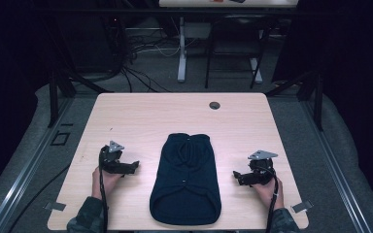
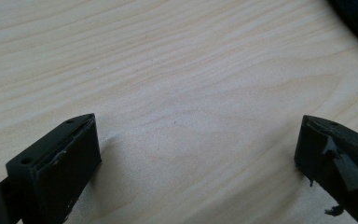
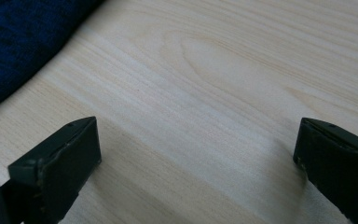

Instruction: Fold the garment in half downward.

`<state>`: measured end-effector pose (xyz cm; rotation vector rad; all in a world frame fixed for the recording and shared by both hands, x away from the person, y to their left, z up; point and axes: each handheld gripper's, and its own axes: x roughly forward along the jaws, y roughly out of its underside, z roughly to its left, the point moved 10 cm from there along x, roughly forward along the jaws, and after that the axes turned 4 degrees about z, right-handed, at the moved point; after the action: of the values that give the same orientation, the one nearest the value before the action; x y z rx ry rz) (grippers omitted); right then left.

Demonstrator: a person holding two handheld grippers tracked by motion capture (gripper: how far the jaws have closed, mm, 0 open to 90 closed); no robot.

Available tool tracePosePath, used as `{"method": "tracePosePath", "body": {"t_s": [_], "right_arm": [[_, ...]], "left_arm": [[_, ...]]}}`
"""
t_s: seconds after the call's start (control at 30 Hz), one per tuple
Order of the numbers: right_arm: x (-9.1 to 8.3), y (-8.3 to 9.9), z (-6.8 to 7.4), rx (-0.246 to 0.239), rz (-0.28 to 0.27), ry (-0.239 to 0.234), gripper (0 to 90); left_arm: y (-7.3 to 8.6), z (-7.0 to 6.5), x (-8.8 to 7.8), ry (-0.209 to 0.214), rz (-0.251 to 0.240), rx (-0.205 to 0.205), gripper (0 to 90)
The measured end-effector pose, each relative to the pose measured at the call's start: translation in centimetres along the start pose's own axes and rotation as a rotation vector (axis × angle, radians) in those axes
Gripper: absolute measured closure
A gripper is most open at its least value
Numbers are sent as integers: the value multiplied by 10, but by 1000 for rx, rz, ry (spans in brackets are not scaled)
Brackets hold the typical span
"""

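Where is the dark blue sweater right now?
In the high view, the dark blue sweater lies flat mid-table near the front edge, between the left gripper and right gripper.

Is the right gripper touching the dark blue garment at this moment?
Apart. In the high view, bare table separates the right gripper from the dark blue garment. The right gripper view shows open jaws over wood, the cloth off to one side.

Table (image 1: 141,116): pale matt wood-grain surface; garment (image 1: 186,177): dark navy knitted cloth, soft and matt; gripper jaws: matt black, scuffed edges.
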<state>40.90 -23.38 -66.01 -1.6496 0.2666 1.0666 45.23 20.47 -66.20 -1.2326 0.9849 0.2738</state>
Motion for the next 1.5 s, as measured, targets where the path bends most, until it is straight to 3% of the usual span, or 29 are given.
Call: {"method": "tracePosePath", "body": {"t_s": [0.77, 0.93, 1.03, 1.13, 1.5], "right_arm": [[0, -1, 0, 7, 14, 4, 5], [2, -4, 1, 11, 28, 4, 14], [1, -10, 5, 31, 39, -30, 21], [0, -16, 7, 22, 31, -26, 31], [-3, -43, 17, -3, 30, -68, 46]], "left_arm": [[-3, 0, 2, -9, -2, -12, 1], [-9, -5, 5, -9, -4, 17, 19], [-11, -8, 6, -10, 5, 39, 20], [-18, -13, 6, 49, 7, -13, 3], [-49, -19, 12, 86, 1, -26, 3]]}}
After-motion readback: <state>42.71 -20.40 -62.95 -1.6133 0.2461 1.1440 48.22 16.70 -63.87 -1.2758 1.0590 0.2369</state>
